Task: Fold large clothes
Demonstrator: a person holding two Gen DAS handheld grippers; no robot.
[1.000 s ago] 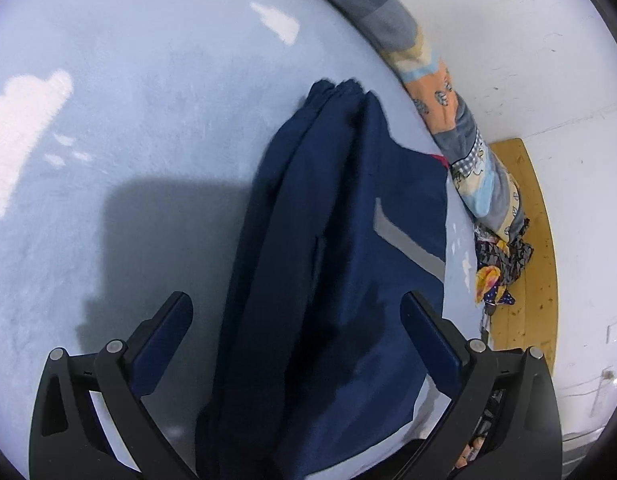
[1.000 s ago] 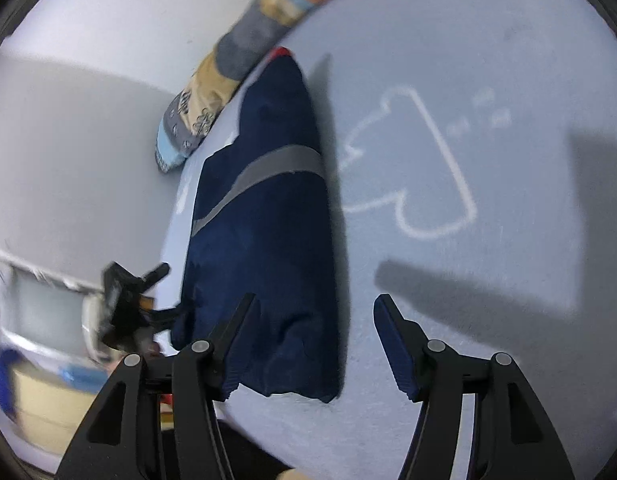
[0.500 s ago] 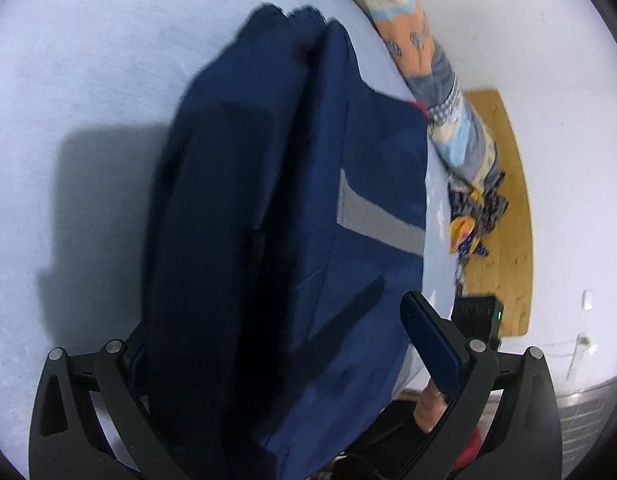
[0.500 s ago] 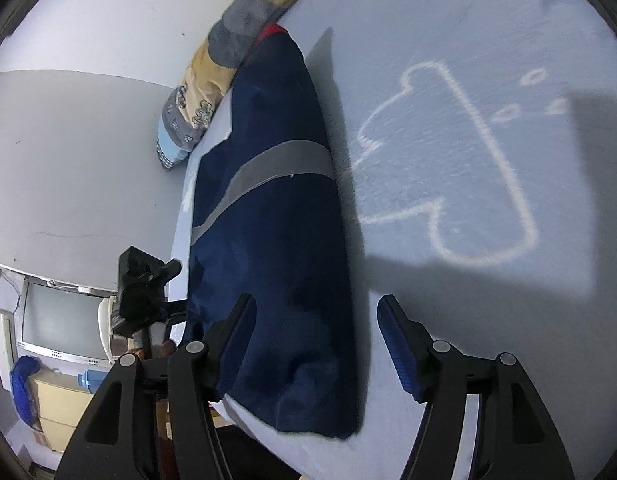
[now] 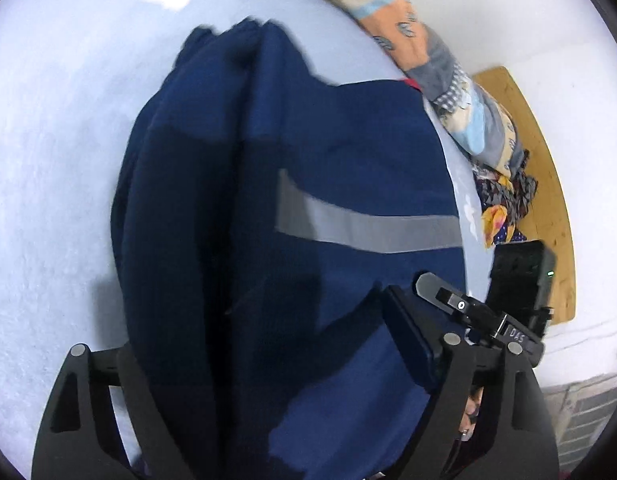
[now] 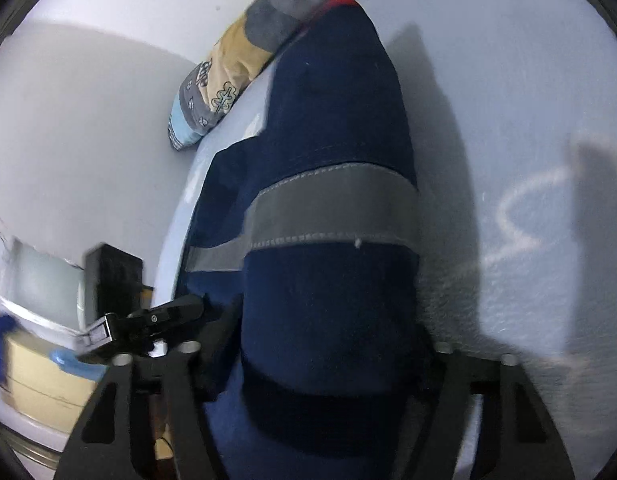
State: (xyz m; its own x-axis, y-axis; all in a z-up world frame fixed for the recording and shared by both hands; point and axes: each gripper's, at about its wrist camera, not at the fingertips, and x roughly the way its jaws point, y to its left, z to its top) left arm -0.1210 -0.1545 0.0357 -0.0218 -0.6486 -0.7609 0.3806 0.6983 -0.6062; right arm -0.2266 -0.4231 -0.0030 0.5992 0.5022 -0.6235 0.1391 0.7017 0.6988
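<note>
Two grippers, one jacket (image 5: 308, 208) between each pair of fingers. Lies on the bed (image 5: 60, 168), folded lengthwise into a long navy strip with a grey band (image 5: 368, 232) across it. Long axis running straight ahead from both cameras, near end under the fingers, far end up by the quilt (image 5: 460, 80). Left gripper (image 5: 264, 344) wide apart, straddling the strip's near end, right finger (image 5: 408, 336) resting on cloth, left finger mostly hidden behind a fold. Right gripper (image 6: 320, 364) likewise apart, cloth bulging between the fingers and hiding both tips; contact or clamping not discernible. Both equally near the same short edge, side by side, right gripper (image 5: 468, 312) seen just beside the left's finger. Likely next: pinch this near edge and carry it along the axis toward the far end.
</note>
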